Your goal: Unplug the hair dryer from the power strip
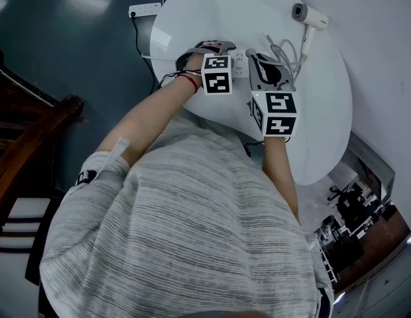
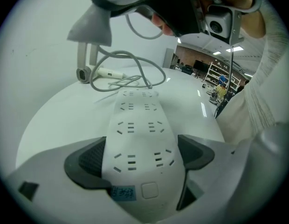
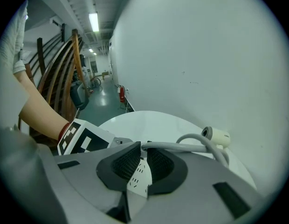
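On the round white table (image 1: 325, 111), my left gripper (image 2: 140, 154) is shut on the near end of the white power strip (image 2: 137, 115), its pads pressing both long sides. In the head view the left gripper (image 1: 212, 47) is left of the strip (image 1: 240, 63). My right gripper (image 3: 143, 149) is shut on the grey plug (image 2: 91, 24), which hangs above the strip with its prongs out of the sockets. The grey cable (image 3: 191, 146) loops across the table to the white hair dryer (image 1: 310, 20), lying at the far edge (image 3: 216, 135). The right gripper (image 1: 258, 61) hovers over the strip's far part.
A second white power strip (image 1: 144, 9) lies on the dark floor beyond the table. A wooden chair (image 1: 33, 131) stands to the left. A white wall (image 3: 205, 55) rises close behind the table. The slack cable (image 1: 285, 52) coils between the grippers and the dryer.
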Demonstrator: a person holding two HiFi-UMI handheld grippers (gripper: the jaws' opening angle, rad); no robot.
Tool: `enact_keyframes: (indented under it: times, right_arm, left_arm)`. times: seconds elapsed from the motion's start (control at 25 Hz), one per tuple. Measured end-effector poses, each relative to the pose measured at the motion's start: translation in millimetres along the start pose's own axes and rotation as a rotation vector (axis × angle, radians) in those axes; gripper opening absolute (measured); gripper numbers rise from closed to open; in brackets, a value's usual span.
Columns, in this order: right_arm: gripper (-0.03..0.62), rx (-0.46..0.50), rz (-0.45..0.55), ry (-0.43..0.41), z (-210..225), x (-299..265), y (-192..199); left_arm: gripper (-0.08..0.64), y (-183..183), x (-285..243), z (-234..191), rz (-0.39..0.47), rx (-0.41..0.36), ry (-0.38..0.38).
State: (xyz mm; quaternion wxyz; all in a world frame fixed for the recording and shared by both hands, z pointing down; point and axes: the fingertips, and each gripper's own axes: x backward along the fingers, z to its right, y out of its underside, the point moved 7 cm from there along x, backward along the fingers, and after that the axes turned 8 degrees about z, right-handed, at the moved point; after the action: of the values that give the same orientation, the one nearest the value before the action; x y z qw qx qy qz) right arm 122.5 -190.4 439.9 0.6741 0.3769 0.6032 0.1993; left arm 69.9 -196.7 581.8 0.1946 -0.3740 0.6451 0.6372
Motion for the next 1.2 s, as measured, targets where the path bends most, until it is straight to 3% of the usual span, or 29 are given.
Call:
enact_keyframes:
  times: [0.32,0.48,0.68,0.88,1.0,1.04,1.2]
  right_arm:
    - [0.054,-0.053,0.074,0.007,-1,20,5]
    - [0.055,-0.082,0.08,0.003,0,30,16]
    - [0.055,-0.134,0.085,-0.028,1,41,40]
    - [0.055,-0.152,0.084,-0.07,-7,41,66]
    - [0.055,-0.153,0.07,-0.097,-17,37,80]
    - [0.055,-0.144,0.061,-0.108,-21,36,85]
    - [0.055,-0.121,0.027,-0.15,-35,29,104]
  left_arm:
    - [0.466,2,1,0,0.005,0.001,0.008]
    - [0.466,4,5,2,0.048,0.01,-0.017]
    - [0.466,-7,32,2,0.203,0.058,-0.087]
    - [0.465,-20,73,2,0.424,0.2,-0.147]
    - [0.453,-21,93,12,0.488,0.243,-0.155]
    - [0.402,-21,98,16,0.496,0.252,-0.155]
    - [0.066,-14,109,34,0.495,0.287,-0.143]
